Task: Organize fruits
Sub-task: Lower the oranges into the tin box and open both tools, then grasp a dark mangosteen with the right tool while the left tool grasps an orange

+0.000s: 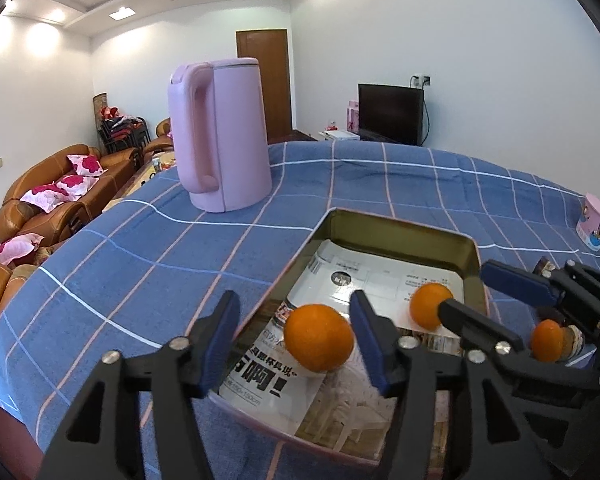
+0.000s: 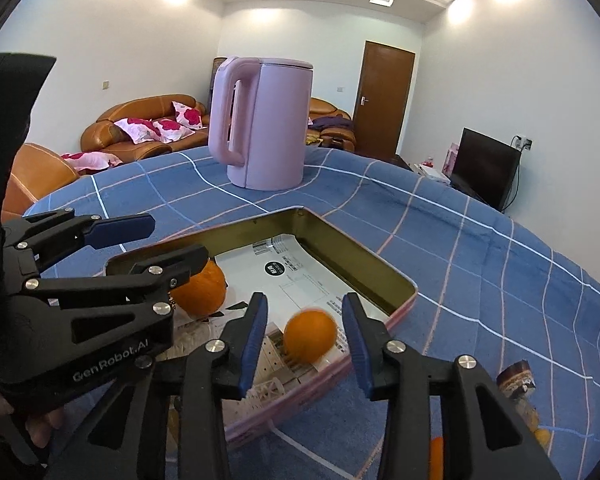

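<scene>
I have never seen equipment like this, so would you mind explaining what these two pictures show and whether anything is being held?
These are no robot arms: a person holds two hand tongs, each with a wide-angle camera looking along its fingers. One picture comes from the left tongs, the other from the right tongs. On the blue checked tablecloth stand a pink kettle and a shallow tin tray lined with paper. Two oranges lie in the tray, one before each pair of tongs. Both tongs are open; nothing is held.
</scene>
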A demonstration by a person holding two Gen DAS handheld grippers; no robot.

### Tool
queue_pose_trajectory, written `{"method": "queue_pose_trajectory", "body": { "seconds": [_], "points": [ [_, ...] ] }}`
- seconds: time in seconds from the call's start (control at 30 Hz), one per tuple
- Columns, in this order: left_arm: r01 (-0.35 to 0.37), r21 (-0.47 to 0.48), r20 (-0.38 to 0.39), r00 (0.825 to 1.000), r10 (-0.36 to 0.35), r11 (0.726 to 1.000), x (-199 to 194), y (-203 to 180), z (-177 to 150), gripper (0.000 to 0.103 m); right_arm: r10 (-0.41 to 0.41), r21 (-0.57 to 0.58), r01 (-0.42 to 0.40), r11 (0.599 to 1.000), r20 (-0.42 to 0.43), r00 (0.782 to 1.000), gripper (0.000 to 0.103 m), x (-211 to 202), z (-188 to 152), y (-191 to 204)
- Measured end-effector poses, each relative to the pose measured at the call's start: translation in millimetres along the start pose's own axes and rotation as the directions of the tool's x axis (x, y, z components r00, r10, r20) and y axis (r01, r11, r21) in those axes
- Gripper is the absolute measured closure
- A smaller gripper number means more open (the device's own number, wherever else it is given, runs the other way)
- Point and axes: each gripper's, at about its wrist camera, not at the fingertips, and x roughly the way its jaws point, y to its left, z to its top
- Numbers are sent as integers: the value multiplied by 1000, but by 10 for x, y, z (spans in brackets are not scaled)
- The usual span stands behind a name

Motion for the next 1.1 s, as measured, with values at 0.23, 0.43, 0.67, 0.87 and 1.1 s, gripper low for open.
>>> {"method": "queue_pose_trajectory", "body": {
  "seconds": [0.23,0.43,0.67,0.87,1.1],
  "points": [
    [36,7,46,998,-36,999,-181,-142,7,27,-50,56,49,997,26,998,52,-281,-133,-194],
    [91,41,61,994,-93,995,-314,-443,-13,25,-191,128,188,974,9,982,52,-672,-396,-634],
    [147,138,35,988,-153,980,-372,-915,-100,25,-353,275,364,890,-92,931,51,-1038,-796,-1365],
    [194,196,-5,980,-197,961,-353,-1291,-139,25,-343,368,375,851,-152,927,51,-1067,-921,-1660],
    [240,251,-80,971,-227,938,-216,-1554,-161,25,-306,383,373,845,-226,925,51,-975,-984,-1702]
  ]
}}
